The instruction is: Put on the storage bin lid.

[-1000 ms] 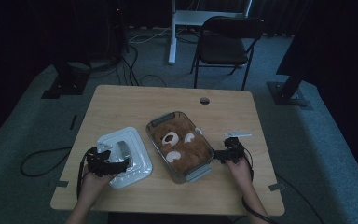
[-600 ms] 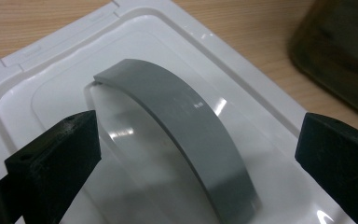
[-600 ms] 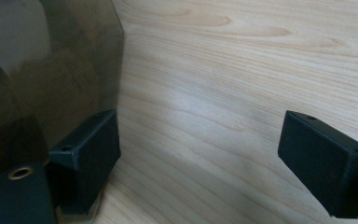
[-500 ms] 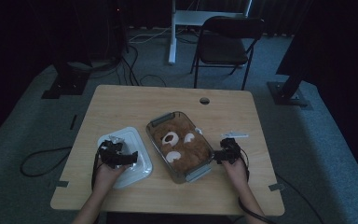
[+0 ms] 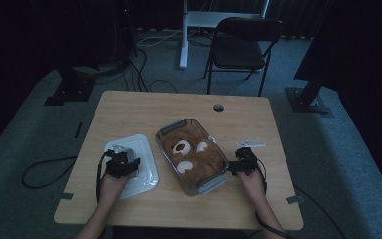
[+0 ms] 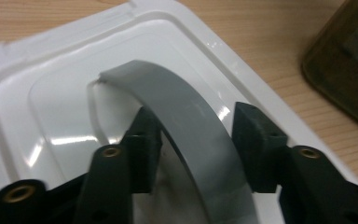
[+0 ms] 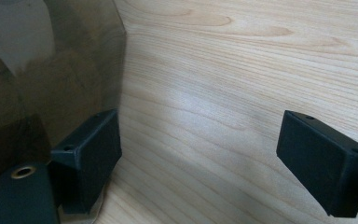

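Left gripper (image 6: 193, 154) jaws have just been closing around the white lid's (image 5: 142, 149) grey handle (image 6: 186, 121), ready to lift. Right gripper (image 7: 200, 163) jaws stand apart, 1 braced against the teddy container (image 5: 214, 183).

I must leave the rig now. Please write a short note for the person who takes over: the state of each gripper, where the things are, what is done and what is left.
Left gripper: jaws have just been closing around the grey handle of the white lid; the pads do not clearly press it yet.
Right gripper: open, one pad beside the wall of the clear box, holding nothing.
Things: the lid lies flat on the table, left of the box, which holds a brown teddy bear.
Done: bear in the box.
Left, probably: finish the grip, lift the lid, set it on the box.
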`<state>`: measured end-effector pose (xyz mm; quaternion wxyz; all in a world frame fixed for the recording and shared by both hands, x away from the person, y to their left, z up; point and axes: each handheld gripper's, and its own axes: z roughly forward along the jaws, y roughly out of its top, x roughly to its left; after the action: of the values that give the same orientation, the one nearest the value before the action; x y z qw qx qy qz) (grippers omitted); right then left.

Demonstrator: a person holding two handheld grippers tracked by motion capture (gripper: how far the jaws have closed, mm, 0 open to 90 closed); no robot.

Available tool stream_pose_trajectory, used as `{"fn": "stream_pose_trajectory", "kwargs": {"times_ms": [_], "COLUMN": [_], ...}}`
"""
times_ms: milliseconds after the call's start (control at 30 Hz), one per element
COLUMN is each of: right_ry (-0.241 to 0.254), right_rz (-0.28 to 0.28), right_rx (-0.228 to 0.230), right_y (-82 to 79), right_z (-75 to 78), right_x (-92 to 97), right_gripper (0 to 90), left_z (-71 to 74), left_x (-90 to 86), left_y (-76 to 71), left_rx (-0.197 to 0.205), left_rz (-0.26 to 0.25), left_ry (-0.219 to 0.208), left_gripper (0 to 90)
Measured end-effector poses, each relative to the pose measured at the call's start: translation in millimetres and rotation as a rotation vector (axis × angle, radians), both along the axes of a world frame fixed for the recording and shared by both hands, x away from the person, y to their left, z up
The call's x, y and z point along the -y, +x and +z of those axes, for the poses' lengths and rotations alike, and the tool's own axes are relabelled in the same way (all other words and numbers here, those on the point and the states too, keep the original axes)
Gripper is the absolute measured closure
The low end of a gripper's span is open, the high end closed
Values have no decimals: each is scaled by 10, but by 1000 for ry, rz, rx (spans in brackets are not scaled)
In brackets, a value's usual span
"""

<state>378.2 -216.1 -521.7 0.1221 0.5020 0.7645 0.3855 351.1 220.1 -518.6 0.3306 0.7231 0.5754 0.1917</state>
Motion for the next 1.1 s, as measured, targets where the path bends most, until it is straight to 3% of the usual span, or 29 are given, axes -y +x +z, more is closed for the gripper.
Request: {"fn": "stream_pose_trajectory", "kwargs": {"times_ms": [133, 333, 667, 900, 1100], "right_ry": [-2, 5, 48, 81, 79], "right_rz": [1, 5, 37, 90, 116], "right_rx": [-2, -5, -18, -23, -17], "right_y": [-2, -2, -39, -101, -163], "right_z": [2, -2, -42, -73, -92], "right_x": [1, 3, -18, -116, -221], "right_gripper": [133, 135, 136, 136, 136], "left_z": [30, 128, 431, 703, 946], "left_x": [-93, -184, -241, -225, -181], "left_y": [-31, -58, -182, -299, -418], "left_rx": [28, 60, 127, 190, 246], "left_rz": [26, 43, 17, -21, -56], "left_ry": [-33, -43, -102, -122, -134], "left_gripper": [680, 685, 687, 688, 688]}}
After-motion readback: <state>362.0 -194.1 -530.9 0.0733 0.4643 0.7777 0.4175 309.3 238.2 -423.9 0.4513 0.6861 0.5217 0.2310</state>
